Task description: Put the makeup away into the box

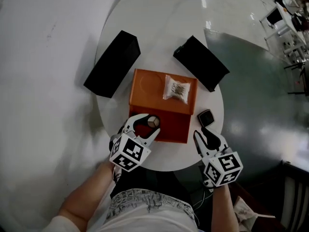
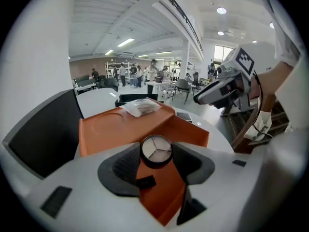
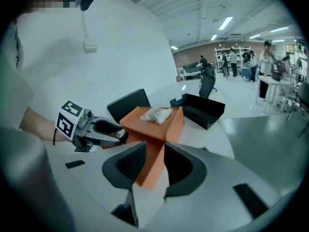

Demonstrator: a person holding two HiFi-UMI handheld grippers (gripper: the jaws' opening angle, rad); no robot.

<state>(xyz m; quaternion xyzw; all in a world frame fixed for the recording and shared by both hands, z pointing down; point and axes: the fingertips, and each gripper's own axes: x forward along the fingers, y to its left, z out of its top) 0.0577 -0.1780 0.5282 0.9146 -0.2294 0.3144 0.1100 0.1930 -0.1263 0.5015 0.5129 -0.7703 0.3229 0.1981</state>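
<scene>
Round compact (image 2: pixel 156 150) was clamped in fingers of left gripper (image 1: pixel 147 123) | orange box (image 1: pixel 145 100) recess (image 1: pixel 144 83) was seen just above, frame centre | right gripper (image 3: pixel 150 166) fingers were narrowly parted, empty.

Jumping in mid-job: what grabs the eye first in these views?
The orange box fills the middle of the white table, a clear packet lying on it. The left gripper holds a round compact over its near half; the right gripper hangs open beside a small black case.
</scene>
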